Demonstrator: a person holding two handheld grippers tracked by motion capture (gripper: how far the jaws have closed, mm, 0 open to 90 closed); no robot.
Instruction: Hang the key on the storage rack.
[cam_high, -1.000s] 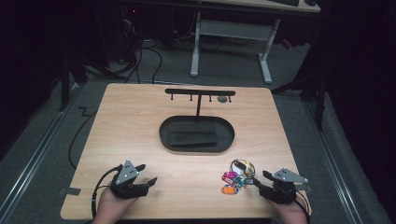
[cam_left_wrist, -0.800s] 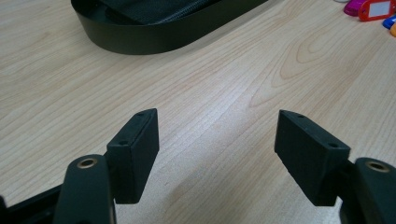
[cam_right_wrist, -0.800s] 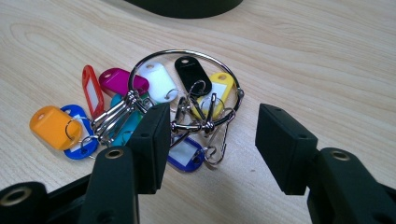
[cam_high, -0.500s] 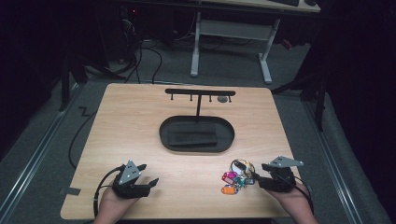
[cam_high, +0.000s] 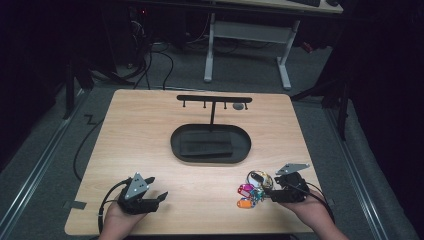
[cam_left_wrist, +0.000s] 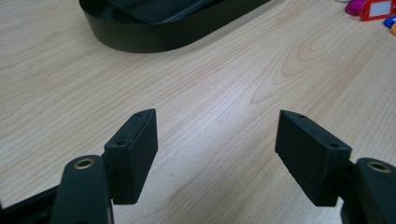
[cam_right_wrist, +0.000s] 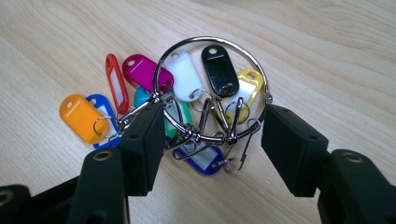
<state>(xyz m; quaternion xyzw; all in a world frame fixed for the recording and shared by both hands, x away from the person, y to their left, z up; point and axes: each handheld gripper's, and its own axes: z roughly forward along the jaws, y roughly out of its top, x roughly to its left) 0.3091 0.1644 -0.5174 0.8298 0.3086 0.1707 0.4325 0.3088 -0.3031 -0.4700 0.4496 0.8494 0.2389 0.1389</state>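
A bunch of coloured key tags on a large metal ring (cam_right_wrist: 210, 84) lies on the wooden table (cam_high: 150, 130) at the front right, seen from above as the key bunch (cam_high: 252, 189). My right gripper (cam_right_wrist: 215, 135) stands over it, and its jaws have just been opening. The ring's near part and several clips lie between the pads, which do not press on them. In the high view the right gripper (cam_high: 270, 190) points left at the bunch. My left gripper (cam_left_wrist: 215, 149) rests open at the front left with bare wood between its jaws; from above, the left gripper (cam_high: 161, 196) sits low.
A black oval tray (cam_high: 174, 145) holding a flat dark block sits mid-table, its near rim in the left gripper view as the tray (cam_left_wrist: 154, 39). Behind it stands a black hook rack (cam_high: 214, 99). Table edges lie close behind both hands.
The right gripper has lifted and shifted slightly toward the key bunch, and its jaws stand wider. The left gripper has stayed put.
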